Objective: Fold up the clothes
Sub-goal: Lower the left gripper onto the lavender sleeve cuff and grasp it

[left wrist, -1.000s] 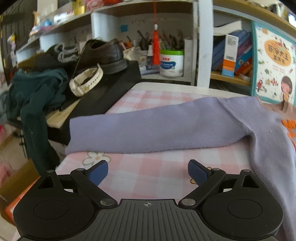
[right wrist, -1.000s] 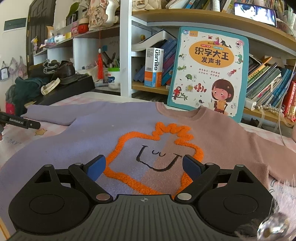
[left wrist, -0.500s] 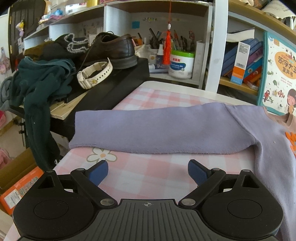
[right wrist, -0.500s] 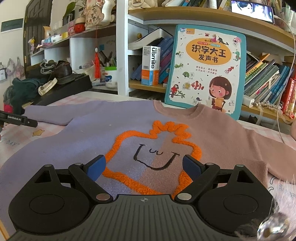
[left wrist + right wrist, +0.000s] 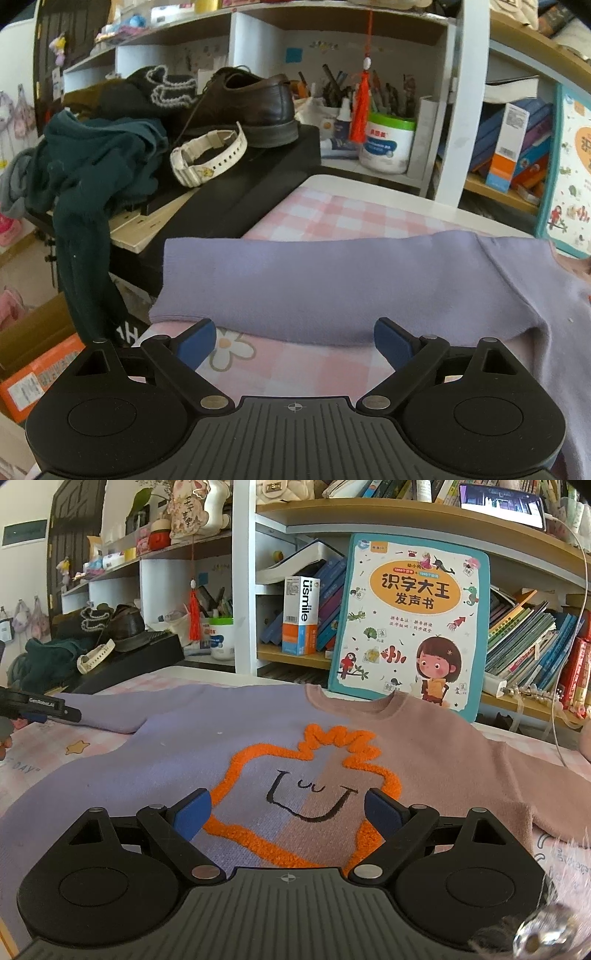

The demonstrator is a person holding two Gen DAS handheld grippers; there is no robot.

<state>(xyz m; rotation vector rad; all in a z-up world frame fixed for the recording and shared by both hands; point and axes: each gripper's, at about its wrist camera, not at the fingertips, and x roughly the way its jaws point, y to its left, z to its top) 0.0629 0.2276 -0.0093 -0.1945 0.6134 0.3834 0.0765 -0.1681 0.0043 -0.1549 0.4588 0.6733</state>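
Observation:
A sweater, half lilac and half dusty pink with an orange fuzzy smiling figure, lies flat on the pink checked cloth. Its lilac sleeve stretches out to the left. My left gripper is open, just short of the sleeve's near edge by the cuff, with nothing between its blue pads. That same gripper shows at the left edge of the right wrist view. My right gripper stands open low over the sweater's front, empty.
A black box with a brown shoe, a white watch strap and dark green clothes borders the table's left. Shelves with books and a white tub stand behind. A children's book leans behind the collar.
The left gripper has moved toward the sleeve's cuff end and rolled slightly, so the sleeve now sits close before its pads. The right gripper has stayed still.

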